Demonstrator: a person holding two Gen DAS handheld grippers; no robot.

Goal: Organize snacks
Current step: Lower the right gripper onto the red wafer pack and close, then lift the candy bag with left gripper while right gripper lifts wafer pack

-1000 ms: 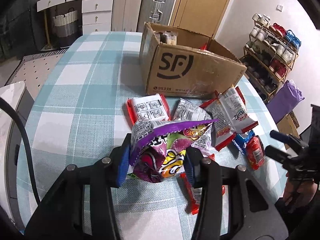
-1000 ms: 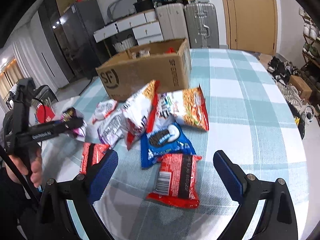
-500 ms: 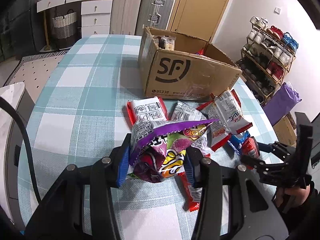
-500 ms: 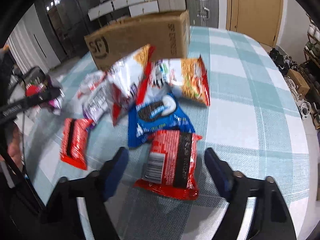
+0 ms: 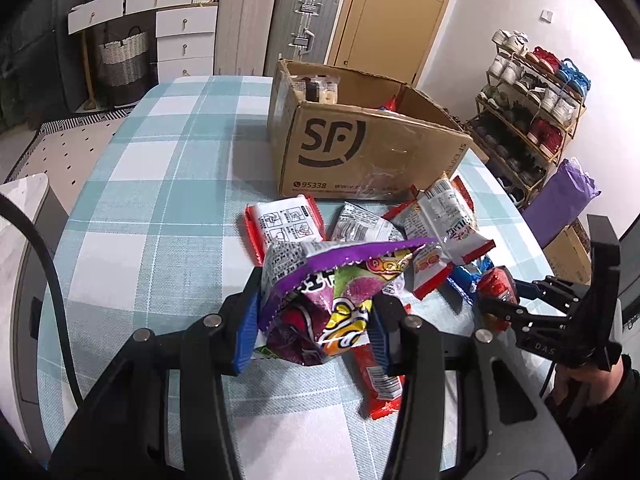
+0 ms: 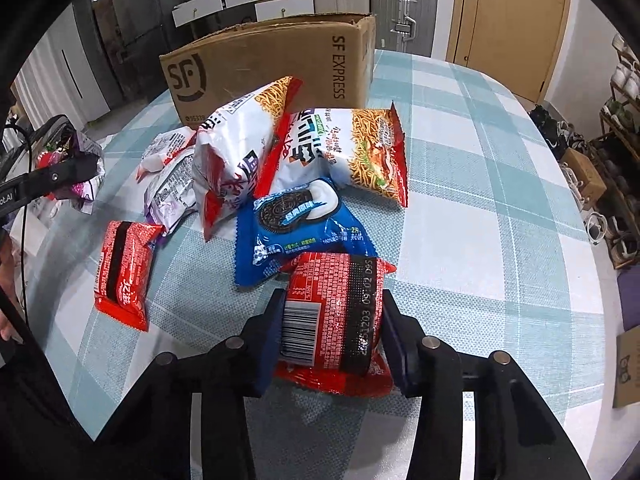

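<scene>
My left gripper (image 5: pixel 314 330) is shut on a purple snack bag (image 5: pixel 328 300) and holds it above the checked table (image 5: pixel 160 208). My right gripper (image 6: pixel 332 338) is shut on a red snack packet (image 6: pixel 332 312) at the table's near side; it also shows in the left wrist view (image 5: pixel 496 288). An open SF cardboard box (image 5: pixel 360 152) stands behind a pile of snacks: two noodle bags (image 6: pixel 240 152), a blue Oreo pack (image 6: pixel 296 228) and another red packet (image 6: pixel 124 268).
The box holds a few packets at its back corner (image 5: pixel 316 88). A shoe rack (image 5: pixel 532 92) stands right of the table. Suitcases (image 5: pixel 304 28) and drawers (image 5: pixel 180 32) line the far wall. The table's round edge runs close on the right.
My right gripper has moved forward and down over the red packet and closed its fingers on it. My left gripper still holds the purple bag in about the same place.
</scene>
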